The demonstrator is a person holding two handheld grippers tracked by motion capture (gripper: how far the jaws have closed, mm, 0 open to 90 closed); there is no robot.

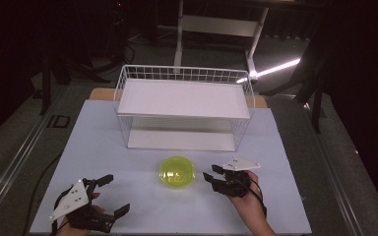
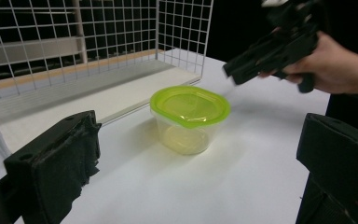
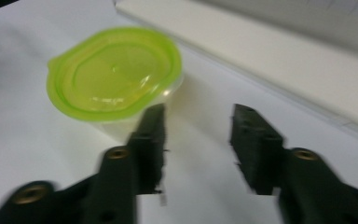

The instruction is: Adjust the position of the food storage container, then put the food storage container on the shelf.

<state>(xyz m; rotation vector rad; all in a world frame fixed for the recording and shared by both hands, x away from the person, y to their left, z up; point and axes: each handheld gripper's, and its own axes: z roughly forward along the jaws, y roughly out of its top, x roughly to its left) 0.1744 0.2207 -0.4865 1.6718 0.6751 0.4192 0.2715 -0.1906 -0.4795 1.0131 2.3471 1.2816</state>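
Worktop [image 1: 128,196] lay bare between left tongs [image 1: 114,195] and lidded container [image 1: 177,171]; open approach from front and left. Right tongs [image 1: 211,173] hung just beside container's right side. Wire rack [image 1: 184,105] walled off rear; low gap above its bottom shelf.

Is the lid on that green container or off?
On. The green lid sits flat over the clear container, upright on the table.

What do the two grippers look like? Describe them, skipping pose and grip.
Both the left gripper and the right gripper are black, each with two blocky jaws, a pale grey three-cornered plate on top and a black cable trailing back. Brass-coloured rivets show on the right one. No sleeves visible.
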